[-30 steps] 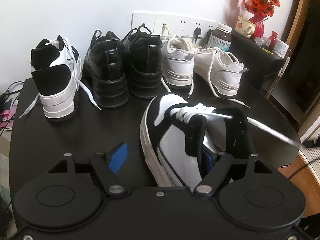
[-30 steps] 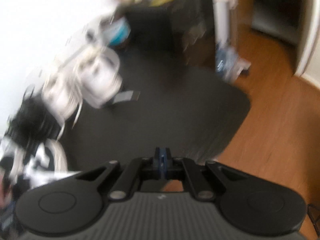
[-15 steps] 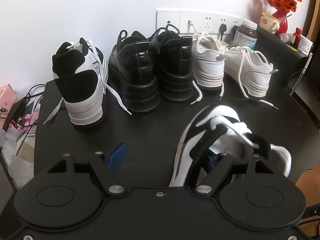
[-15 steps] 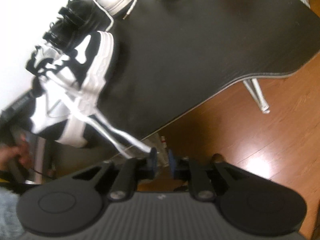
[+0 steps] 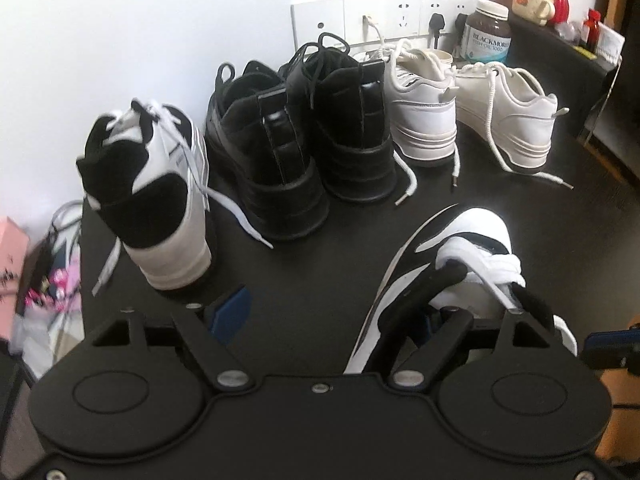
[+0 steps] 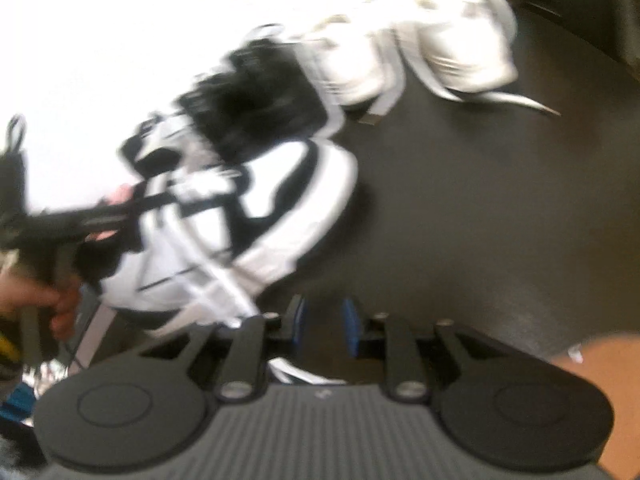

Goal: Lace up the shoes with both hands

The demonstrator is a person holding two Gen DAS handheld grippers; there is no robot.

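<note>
The black-and-white sneaker (image 5: 452,264) being worked on lies at the near edge of the desk (image 5: 344,224), tipped toward the left gripper (image 5: 332,312). Its white lace (image 5: 492,268) runs criss-cross up the front, so most of the threading looks done; no finished bow shows, and the loose lace ends still seem to need pulling tight and tying. That is a judgement, since the top of the shoe is partly hidden.

The left fingers (image 5: 230,312) stand wide apart. One blue pad is free over the bare desk; the other is tucked behind the sneaker's collar, and whether it presses the shoe cannot be told.

The right gripper (image 6: 323,325) has its jaws opening, with only dark desk in the narrow gap between them. A loose lace strand (image 6: 224,288) trails just left of the right fingers (image 6: 352,326), outside them, so they grasp nothing.

The left view alone shows the other shoes lined up beyond the fingers: the matching sneaker (image 5: 152,196), black boots (image 5: 296,140) and white sneakers (image 5: 468,108). The blurred right view alone shows a hand (image 6: 36,300) holding the left gripper beside the sneaker, and the lace hanging free.
</note>
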